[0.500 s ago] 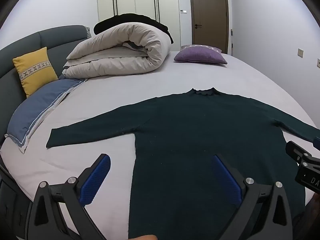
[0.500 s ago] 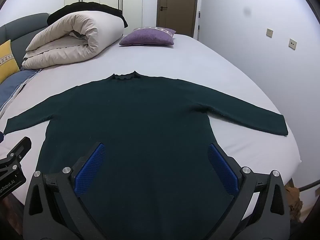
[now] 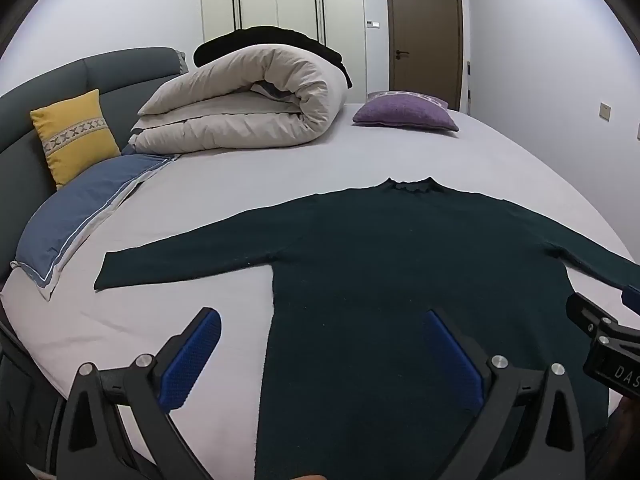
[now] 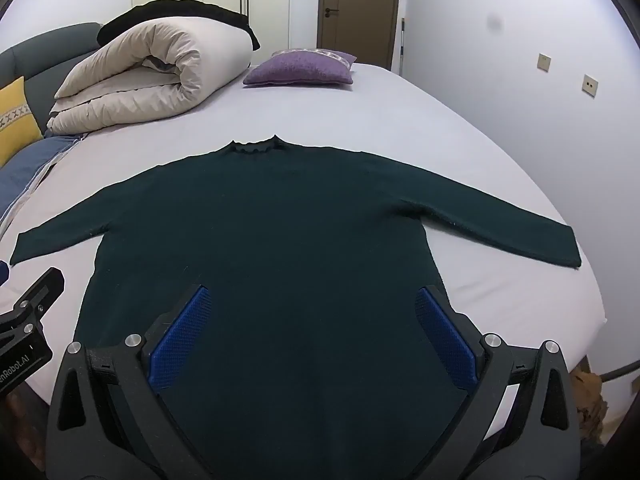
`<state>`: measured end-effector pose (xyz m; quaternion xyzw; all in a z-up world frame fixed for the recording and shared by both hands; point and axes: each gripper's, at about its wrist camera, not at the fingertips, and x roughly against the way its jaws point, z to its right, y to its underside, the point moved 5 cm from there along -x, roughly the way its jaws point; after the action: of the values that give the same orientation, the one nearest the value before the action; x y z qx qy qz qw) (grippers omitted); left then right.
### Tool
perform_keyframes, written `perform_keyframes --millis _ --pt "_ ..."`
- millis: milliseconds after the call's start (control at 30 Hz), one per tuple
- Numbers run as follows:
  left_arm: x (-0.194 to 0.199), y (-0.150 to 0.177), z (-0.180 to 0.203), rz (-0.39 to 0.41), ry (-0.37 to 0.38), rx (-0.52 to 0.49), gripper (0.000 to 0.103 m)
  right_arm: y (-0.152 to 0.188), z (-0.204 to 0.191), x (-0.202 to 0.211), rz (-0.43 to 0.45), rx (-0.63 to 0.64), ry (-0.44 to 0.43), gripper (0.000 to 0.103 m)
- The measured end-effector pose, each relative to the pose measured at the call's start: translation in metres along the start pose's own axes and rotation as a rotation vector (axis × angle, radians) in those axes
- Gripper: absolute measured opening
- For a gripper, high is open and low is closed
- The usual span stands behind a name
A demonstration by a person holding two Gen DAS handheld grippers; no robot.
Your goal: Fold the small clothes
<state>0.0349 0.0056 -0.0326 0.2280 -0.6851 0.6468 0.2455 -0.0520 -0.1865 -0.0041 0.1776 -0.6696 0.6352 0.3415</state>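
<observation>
A dark green long-sleeved sweater [image 3: 400, 264] lies flat on the white bed [image 3: 240, 176], sleeves spread out, collar pointing away; it also shows in the right wrist view [image 4: 272, 232]. My left gripper [image 3: 320, 354] is open and empty, hovering over the sweater's lower left edge. My right gripper [image 4: 312, 334] is open and empty above the lower right part of the body. Each gripper's black body shows at the edge of the other's view. The hem is hidden below the frames.
A rolled beige duvet [image 3: 248, 100] with a black garment on it lies at the far left of the bed. A purple cushion [image 3: 406, 112], a yellow cushion [image 3: 74, 136] and a blue pillow [image 3: 76, 208] lie around it. The bed's right edge [image 4: 592, 292] drops near the wall.
Both views have shifted only slightly; the sweater lies as before and both grippers stay open.
</observation>
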Motion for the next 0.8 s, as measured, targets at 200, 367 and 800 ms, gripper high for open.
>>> perform_keyframes --millis 200,367,800 --pt "0.0036 -0.0004 -0.0026 -0.001 -0.004 0.001 0.103 -0.0022 0.0006 -0.0020 -0.009 0.002 -0.003 0.103" --pt "0.0038 0.0004 -0.0027 0.000 -0.002 0.001 0.103 -0.0033 0.0001 -0.0031 -0.014 0.011 -0.003 0.103" --pt "0.0027 0.0013 -0.0029 -0.001 -0.004 0.003 0.103 -0.0041 -0.0002 -0.0065 -0.019 0.022 -0.007 0.103"
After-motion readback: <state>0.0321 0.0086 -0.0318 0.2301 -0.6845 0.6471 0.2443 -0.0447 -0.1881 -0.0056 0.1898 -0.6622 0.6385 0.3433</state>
